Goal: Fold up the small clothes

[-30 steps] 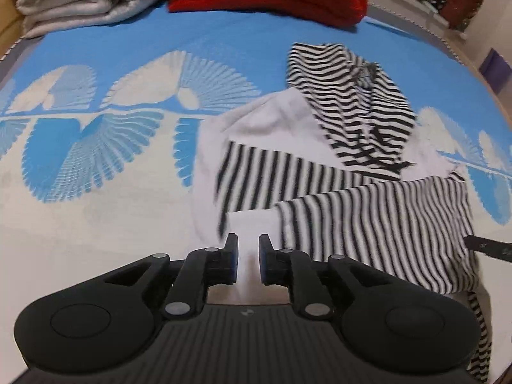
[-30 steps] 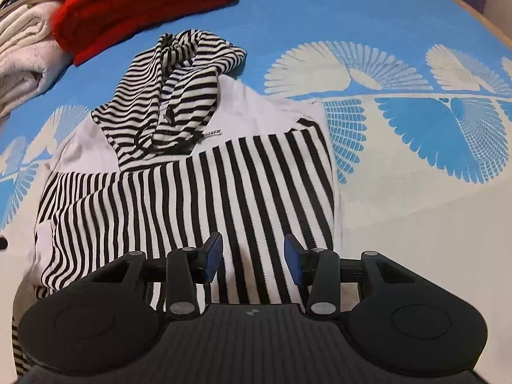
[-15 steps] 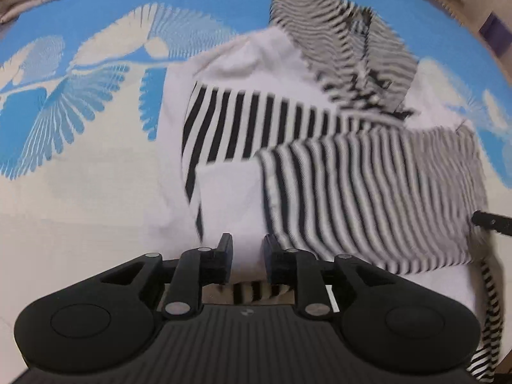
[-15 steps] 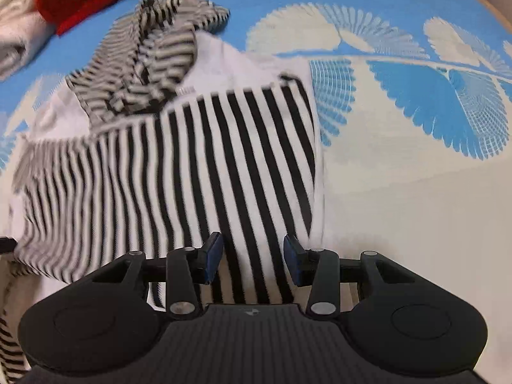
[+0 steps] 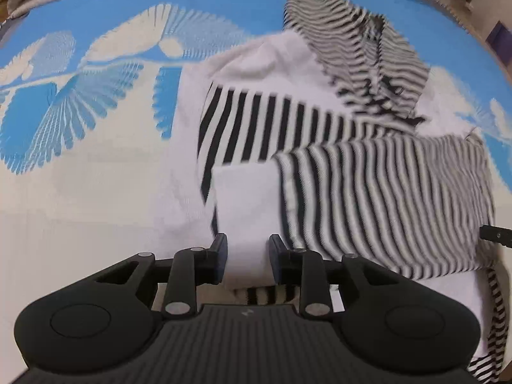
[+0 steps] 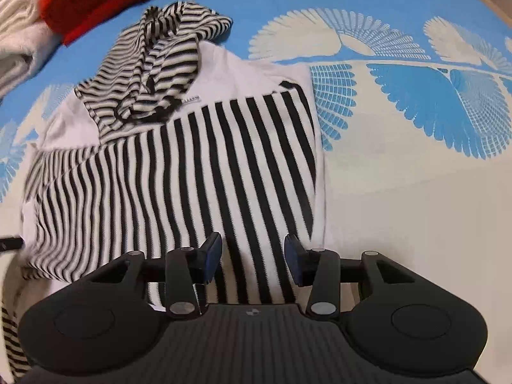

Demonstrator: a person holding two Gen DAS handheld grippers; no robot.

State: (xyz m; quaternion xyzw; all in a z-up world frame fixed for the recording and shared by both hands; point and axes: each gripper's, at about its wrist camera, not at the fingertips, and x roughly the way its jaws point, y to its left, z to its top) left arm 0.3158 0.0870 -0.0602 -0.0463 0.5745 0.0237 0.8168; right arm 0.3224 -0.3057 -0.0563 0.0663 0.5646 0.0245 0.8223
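Moved closer over the striped hoodie (image 5: 368, 192), lower centre of both views on the blue bed (image 6: 384, 6). Left gripper (image 5: 248, 251) narrowly parted around the white cuff, right gripper (image 6: 252, 251) wide above the hem, likely readying a fold. One hoodie, two grippers.

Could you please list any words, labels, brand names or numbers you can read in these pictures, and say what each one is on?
No text can be read.
Small dark print on the white chest of the hoodie: too small and blurred to read.
Small pale emblem on the left tongs' body: a mark, not letters.
Small pale emblem on the right tongs' body: likewise unreadable.
The bedspread carries only a fan pattern.
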